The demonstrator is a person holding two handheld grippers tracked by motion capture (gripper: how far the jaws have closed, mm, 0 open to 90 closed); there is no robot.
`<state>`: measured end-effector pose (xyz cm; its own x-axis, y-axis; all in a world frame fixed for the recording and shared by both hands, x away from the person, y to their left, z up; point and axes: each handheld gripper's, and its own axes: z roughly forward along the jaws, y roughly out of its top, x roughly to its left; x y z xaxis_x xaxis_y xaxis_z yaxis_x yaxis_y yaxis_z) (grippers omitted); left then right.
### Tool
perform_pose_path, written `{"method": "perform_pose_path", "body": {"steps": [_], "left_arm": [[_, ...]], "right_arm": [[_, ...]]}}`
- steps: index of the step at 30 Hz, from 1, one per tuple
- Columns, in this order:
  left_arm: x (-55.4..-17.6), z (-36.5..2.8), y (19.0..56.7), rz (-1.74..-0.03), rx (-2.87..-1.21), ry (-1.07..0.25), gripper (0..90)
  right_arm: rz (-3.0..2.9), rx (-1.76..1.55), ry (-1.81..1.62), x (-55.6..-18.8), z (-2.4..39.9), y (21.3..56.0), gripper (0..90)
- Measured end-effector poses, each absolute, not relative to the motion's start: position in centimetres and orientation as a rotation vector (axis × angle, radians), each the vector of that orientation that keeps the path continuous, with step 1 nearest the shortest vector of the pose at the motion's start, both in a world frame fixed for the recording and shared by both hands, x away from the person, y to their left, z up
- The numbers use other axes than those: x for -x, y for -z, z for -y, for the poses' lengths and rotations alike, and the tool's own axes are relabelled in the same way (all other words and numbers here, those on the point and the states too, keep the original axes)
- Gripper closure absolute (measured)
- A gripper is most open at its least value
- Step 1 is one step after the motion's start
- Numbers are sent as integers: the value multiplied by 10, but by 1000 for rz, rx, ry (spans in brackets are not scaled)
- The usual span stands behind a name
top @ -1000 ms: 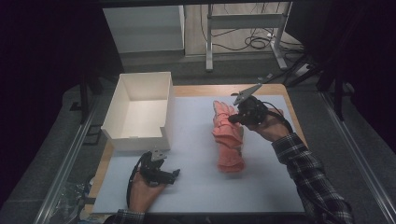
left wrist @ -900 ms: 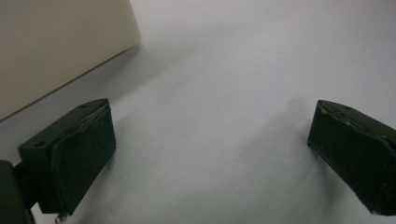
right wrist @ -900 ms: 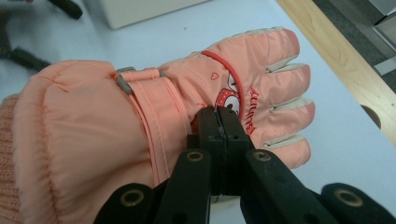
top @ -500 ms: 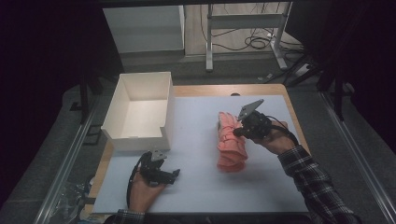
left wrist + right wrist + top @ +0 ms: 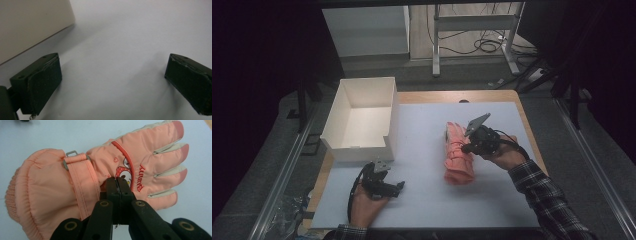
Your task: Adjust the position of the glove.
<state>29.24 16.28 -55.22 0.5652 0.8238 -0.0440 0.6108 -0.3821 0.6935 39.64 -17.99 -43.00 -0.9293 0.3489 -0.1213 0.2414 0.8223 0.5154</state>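
1 pink glove (image 5: pixel 82 187); 1 white box (image 5: pixel 360 120); 2 grippers.

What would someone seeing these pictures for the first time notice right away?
The pink glove stands out first, lying on the white table right of centre, with the right tool pinched shut on its fabric beside the cartoon patch. Next comes the open white box at the table's far left. The left tool rests near it with its jaws wide apart over bare table.
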Motion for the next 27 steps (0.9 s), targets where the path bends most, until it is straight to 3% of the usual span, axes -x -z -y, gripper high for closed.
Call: {"method": "perform_pose_path", "body": {"steps": [6,18,27], "left_arm": [[-292,-163,552,-1143,-2125,-407,9],[-292,-163,552,-1143,-2125,-407,9],[-292,-163,552,-1145,-2123,-404,9]], "right_arm": [[-2803,-498,-769,-397,184,437,883],[-2742,-564,-906,-392,200,416,739],[-2666,-758,-973,-393,230,441,679]]}}
